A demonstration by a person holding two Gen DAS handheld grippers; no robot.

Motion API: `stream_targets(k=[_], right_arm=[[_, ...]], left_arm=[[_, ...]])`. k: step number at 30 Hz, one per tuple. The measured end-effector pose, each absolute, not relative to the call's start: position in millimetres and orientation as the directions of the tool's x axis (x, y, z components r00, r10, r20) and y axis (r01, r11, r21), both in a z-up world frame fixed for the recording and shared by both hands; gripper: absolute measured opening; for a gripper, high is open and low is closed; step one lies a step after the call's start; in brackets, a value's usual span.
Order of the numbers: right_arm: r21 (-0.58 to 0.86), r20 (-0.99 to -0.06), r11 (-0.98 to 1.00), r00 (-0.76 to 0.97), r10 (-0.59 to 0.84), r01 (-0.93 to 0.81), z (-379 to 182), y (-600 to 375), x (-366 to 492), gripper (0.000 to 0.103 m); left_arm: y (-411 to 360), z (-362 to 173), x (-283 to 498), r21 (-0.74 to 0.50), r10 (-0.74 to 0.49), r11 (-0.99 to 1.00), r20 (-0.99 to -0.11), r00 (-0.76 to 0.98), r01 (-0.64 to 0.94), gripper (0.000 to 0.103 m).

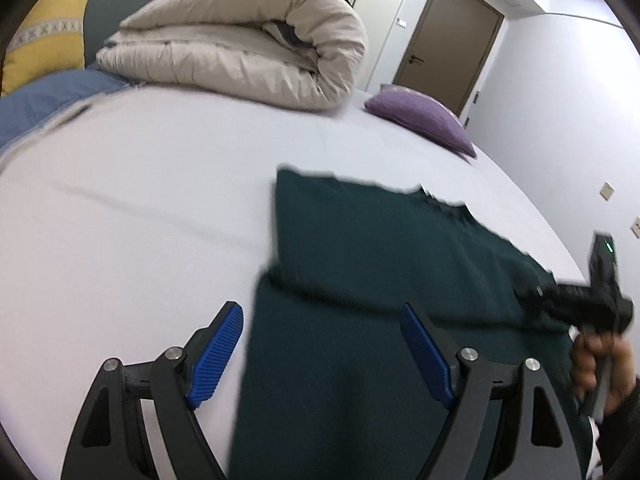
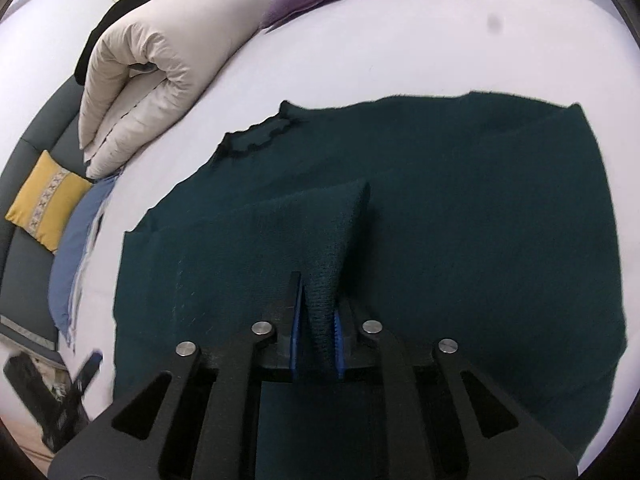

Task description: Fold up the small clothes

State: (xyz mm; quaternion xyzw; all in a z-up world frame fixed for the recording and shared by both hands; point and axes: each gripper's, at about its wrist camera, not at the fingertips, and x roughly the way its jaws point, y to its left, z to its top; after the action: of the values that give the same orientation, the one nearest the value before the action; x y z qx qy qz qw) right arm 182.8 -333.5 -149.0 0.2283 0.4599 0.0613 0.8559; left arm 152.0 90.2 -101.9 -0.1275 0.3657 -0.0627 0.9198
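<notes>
The right gripper [image 2: 318, 320] is pinching the dark green sweater's [image 2: 460, 208] sleeve, the body stretching ahead, while the left gripper [image 1: 320, 344] is hanging released over its hem.

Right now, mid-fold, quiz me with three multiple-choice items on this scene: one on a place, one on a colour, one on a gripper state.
1. Where does the purple cushion lie?
A. on the bed sheet, beyond the garment
B. on the sofa
C. on top of the rolled duvet

2. What colour is the garment being folded?
A. yellow
B. dark green
C. white

3. How does the right gripper stand?
A. wide open over the bare sheet
B. out of view
C. shut on a pinched-up fold of the garment

Answers:
1 A, the cushion rests on the white sheet near the far edge.
2 B, the spread knit is dark green in both views.
3 C, a ridge of cloth is pinched between its blue pads, while the left gripper stands open.
</notes>
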Motion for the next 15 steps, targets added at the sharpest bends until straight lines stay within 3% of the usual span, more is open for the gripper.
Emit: stream_targets(k=[3,4,8,10,15], right_arm=[[0.448,-0.752,0.890,0.575,0.321,0.089,-147.0,-335.4,183.1,0.025],[0.464,-0.743,0.881,0.581,0.331,0.092,-146.2,-337.9,181.9,0.026],[0.524,-0.716,0.845,0.595,0.366,0.111,-151.1,-351.8,178.8,0.026],[0.527,-0.719,0.842,0.589,0.369,0.117,-153.7,-350.2,179.7,0.026],[0.528,-0.718,0.844,0.577,0.388,0.090,-159.7,-341.1,182.1,0.025]], left_arm=[[90.2,-92.4,182.7,-0.226,-0.170,0.974,-0.656,0.735,0.023,0.078],[91.1,-90.4,195.8,-0.211,-0.158,0.977,-0.660,0.734,0.020,0.074],[89.7,-93.5,247.9,-0.160,-0.128,0.987,-0.702,0.700,0.020,0.072],[85.8,-106.1,275.0,-0.126,-0.108,0.992,-0.748,0.655,0.019,0.060],[89.8,-138.6,310.5,-0.120,-0.092,0.993,-0.813,0.575,-0.010,0.060]])
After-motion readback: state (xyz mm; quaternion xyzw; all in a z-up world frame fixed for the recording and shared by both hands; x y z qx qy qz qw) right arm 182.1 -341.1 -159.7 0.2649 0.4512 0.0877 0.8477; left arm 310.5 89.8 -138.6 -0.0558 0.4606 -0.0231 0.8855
